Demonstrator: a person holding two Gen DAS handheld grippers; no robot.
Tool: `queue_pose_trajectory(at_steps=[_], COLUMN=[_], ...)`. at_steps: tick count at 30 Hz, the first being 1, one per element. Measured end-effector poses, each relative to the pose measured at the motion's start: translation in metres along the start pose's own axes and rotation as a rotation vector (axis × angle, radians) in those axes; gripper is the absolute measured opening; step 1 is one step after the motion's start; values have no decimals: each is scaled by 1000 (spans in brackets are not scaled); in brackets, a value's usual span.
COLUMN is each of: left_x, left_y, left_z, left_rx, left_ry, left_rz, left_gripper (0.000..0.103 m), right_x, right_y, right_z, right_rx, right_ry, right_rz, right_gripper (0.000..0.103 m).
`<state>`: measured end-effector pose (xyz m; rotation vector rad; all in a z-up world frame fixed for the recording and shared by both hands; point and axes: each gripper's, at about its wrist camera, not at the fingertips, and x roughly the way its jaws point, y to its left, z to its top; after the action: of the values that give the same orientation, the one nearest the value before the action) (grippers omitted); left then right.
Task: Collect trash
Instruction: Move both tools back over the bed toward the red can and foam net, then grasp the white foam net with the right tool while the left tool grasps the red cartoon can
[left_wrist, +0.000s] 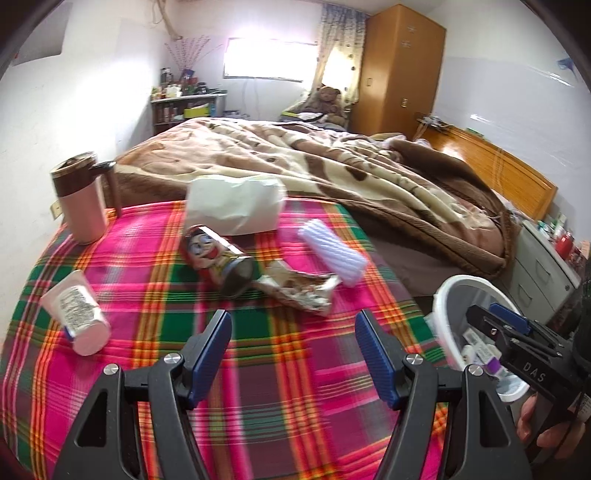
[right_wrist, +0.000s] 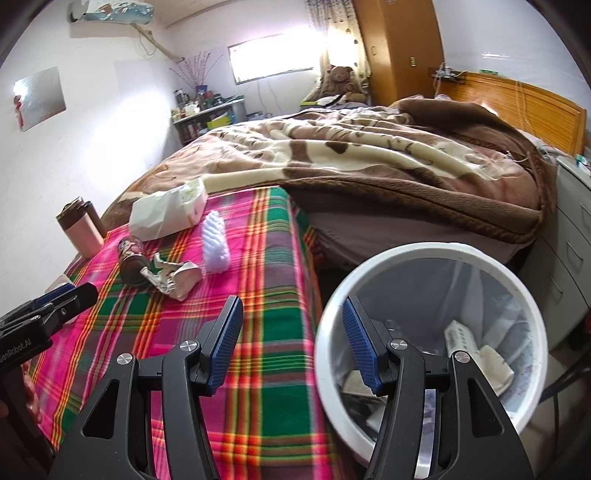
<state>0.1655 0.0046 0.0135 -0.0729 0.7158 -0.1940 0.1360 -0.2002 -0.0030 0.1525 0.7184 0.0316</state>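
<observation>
On the plaid cloth (left_wrist: 258, 369) lie a crumpled wrapper (left_wrist: 299, 290), a cartoon-printed can (left_wrist: 218, 258) on its side, a white paper bag (left_wrist: 236, 205), a white ribbed object (left_wrist: 332, 251) and a small white labelled bottle (left_wrist: 75, 312). My left gripper (left_wrist: 293, 354) is open and empty, just short of the wrapper. My right gripper (right_wrist: 291, 347) is open and empty, at the near rim of a white trash bin (right_wrist: 517, 295) lined with plastic and holding several scraps. The wrapper (right_wrist: 173, 278), the can (right_wrist: 131, 258) and the bag (right_wrist: 166, 214) also show in the right wrist view.
A pink and brown travel mug (left_wrist: 83, 195) stands at the cloth's far left. A bed with a brown blanket (left_wrist: 332, 166) lies behind. A grey drawer cabinet (left_wrist: 543, 266) stands right of the bin, with a wooden wardrobe (left_wrist: 402, 70) at the back.
</observation>
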Motion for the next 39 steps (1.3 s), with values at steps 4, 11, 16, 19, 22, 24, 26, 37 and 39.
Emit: queue_pose_trajectory(at_steps=[4, 11, 16, 19, 22, 24, 26, 37, 39], left_x=[1, 14, 26, 35, 46, 54, 60, 91, 97], left_y=[15, 23, 34, 41, 44, 48, 52, 71, 74], left_z=[0, 3, 11, 17, 22, 26, 29, 47, 51], left_rx=[-35, -51, -86, -106, -101, -121, -128, -176, -190], left_ry=[4, 32, 45, 52, 61, 74, 72, 87, 91], left_rz=[13, -6, -18, -10, 1, -11, 11, 58, 51], left_gripper=[71, 71, 72, 72, 72, 72, 72, 74, 75], right_x=[9, 26, 42, 52, 63, 69, 74, 106, 111], right_y=[10, 24, 29, 30, 36, 40, 44, 52, 54], right_z=[3, 15, 28, 33, 36, 39, 43, 54, 54], right_rx=[-21, -61, -68, -52, -58, -65, -79, -124, -136], right_ry=[15, 19, 23, 27, 39, 44, 41, 93, 102], right_rz=[15, 35, 59, 83, 92, 101, 103, 111, 105], right_gripper=[58, 58, 58, 58, 58, 58, 58, 58, 58])
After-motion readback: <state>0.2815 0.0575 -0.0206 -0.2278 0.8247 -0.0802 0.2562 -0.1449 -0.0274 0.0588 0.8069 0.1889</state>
